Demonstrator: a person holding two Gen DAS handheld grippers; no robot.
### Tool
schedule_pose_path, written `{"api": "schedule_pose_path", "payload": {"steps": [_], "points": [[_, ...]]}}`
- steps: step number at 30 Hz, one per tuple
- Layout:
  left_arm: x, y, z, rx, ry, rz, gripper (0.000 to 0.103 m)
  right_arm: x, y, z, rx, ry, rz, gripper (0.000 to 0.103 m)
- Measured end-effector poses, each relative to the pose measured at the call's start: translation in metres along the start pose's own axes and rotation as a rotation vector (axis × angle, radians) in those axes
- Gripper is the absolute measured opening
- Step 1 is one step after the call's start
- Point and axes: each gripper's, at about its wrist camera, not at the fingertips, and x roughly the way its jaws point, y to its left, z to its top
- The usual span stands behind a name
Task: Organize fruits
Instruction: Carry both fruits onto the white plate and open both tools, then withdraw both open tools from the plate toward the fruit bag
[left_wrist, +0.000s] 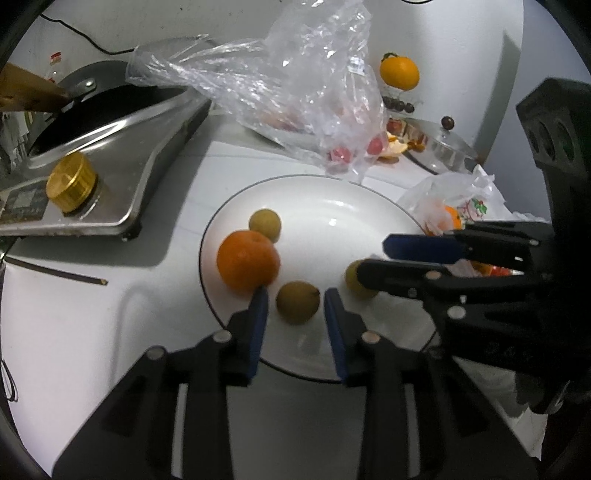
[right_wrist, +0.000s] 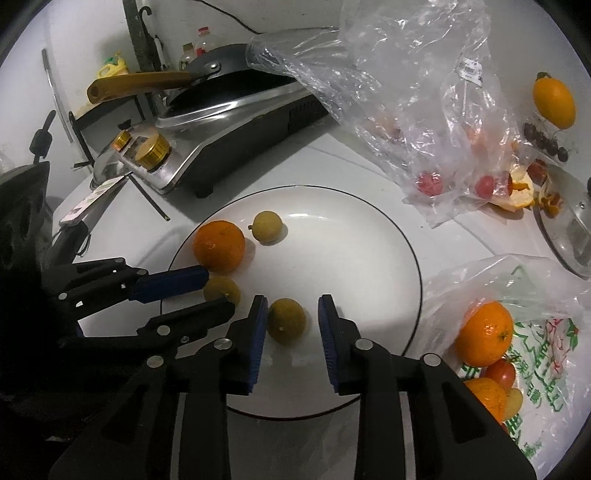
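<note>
A cluttered white kitchen counter fills both views, and a white plate (right_wrist: 388, 236) with a thin dark rim sits at its centre. On the plate lie one orange (right_wrist: 219, 245) and three small yellow-green fruits: one (right_wrist: 267, 226) toward the upper middle of the right wrist view just beside the orange, one (right_wrist: 222, 291) at centre-left, and one (right_wrist: 286, 320) low in the centre. That last fruit sits between the spread fingers of the right gripper (right_wrist: 290, 310), nearer the left finger, which looks close to touching it; neither finger is closed on it. The left gripper (left_wrist: 296, 303) is likewise open, bracketing the centre-left fruit (left_wrist: 297, 302), with its left fingertip just against the orange (left_wrist: 247, 263). The risk is plain: round fruit on smooth glaze will roll if one finger arrives first, and the two grippers are crowded together (their tips nearly meet), so a knock could push the orange off the rim. Further out, a printed bag (right_wrist: 532, 332) at lower right holds more oranges, a clear bag (right_wrist: 424, 96) lies at upper right, and a stove (right_wrist: 236, 125) with a pan sits at upper left.
</note>
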Motion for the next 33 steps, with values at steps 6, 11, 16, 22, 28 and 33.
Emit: {"api": "schedule_pose_path", "payload": {"steps": [6,11,16,22,28,33], "points": [[-0.01,-0.006,0.0,-0.005,-0.019,0.008,0.053,-0.016,-0.004,-0.004,0.001,-0.026,-0.021,0.038],[-0.02,-0.016,0.0,0.002,-0.038,0.008,0.053,-0.036,-0.012,-0.01,0.008,-0.052,-0.048,0.04],[-0.027,-0.028,0.001,0.01,-0.051,0.015,0.055,-0.055,-0.024,-0.02,0.032,-0.078,-0.077,0.048],[-0.031,-0.048,0.003,0.031,-0.062,0.007,0.063,-0.08,-0.042,-0.034,0.067,-0.112,-0.11,0.049],[-0.033,-0.074,0.004,0.07,-0.063,-0.003,0.063,-0.104,-0.066,-0.05,0.106,-0.143,-0.143,0.049],[-0.032,-0.097,0.006,0.1,-0.061,-0.015,0.063,-0.119,-0.088,-0.065,0.143,-0.155,-0.167,0.049]]}}
